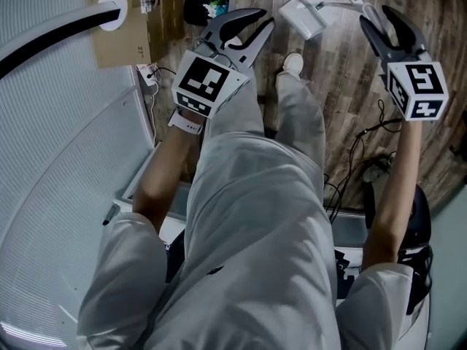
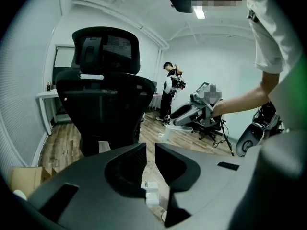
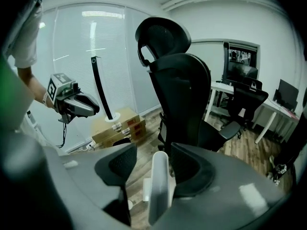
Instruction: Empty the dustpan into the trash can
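Head view: the white dustpan [image 1: 305, 14] shows against the wooden floor [image 1: 343, 71], right of a black trash can [image 1: 206, 4]. Its thin handle reaches toward the right tongs [image 1: 373, 14], and the left tongs [image 1: 264, 19] hang between pan and can. Left gripper view: jaws a narrow gap apart, nothing in them. Right gripper view: jaws spread wide, with the pale, rounded handle [image 3: 160, 190] standing between them, close to one jaw and clear of the other.

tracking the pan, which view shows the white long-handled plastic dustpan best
Head view: the white long-handled plastic dustpan shows whole, pan and handle. Right gripper view shows only its handle, between the jaws. Left gripper view shows it small and distant.
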